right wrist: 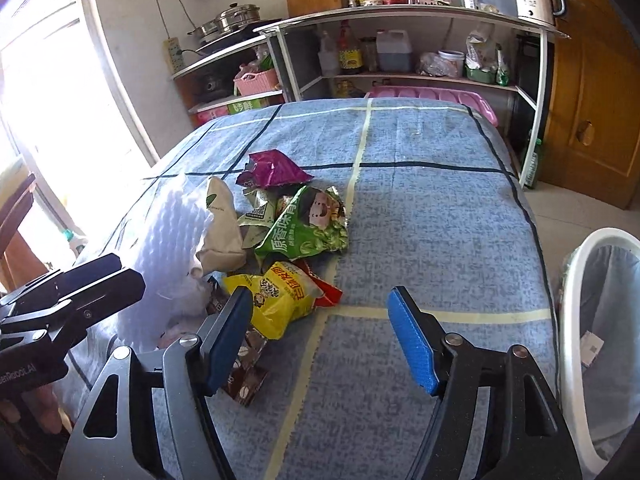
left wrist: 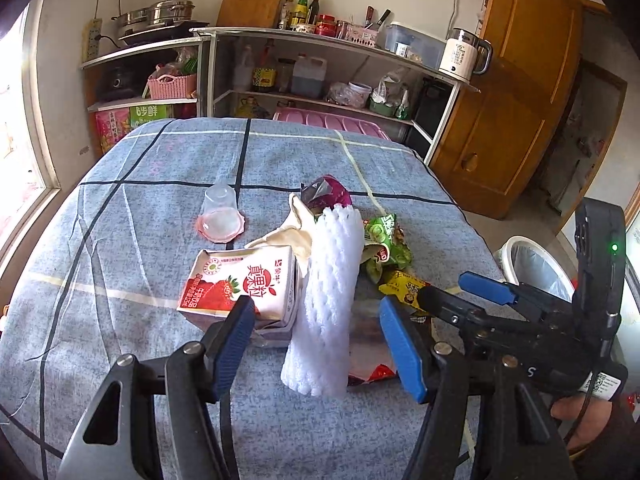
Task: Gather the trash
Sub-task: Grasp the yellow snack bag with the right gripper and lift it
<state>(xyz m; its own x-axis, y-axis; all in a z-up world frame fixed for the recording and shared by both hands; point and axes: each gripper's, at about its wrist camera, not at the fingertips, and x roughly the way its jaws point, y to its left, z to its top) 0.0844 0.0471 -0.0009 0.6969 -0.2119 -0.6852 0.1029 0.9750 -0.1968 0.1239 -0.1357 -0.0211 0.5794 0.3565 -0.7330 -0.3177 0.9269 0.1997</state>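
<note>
Worktop (left wrist: 132, 216) carried blue checked cloth; the white lined bin (right wrist: 588, 320) stood past its right edge. Both hand-held grippers gaped wide and empty: left hand-held gripper (left wrist: 320, 316) straddled the white foam net sleeve (left wrist: 328, 296) beside the strawberry milk carton (left wrist: 240, 284), right hand-held gripper (right wrist: 318, 308) hovered beside the yellow snack bag (right wrist: 276, 300). Crinkly green wrapper (right wrist: 308, 228), glossy magenta wrapper (right wrist: 272, 170) and clear plastic cup (left wrist: 221, 214) lay mid-cloth.
</note>
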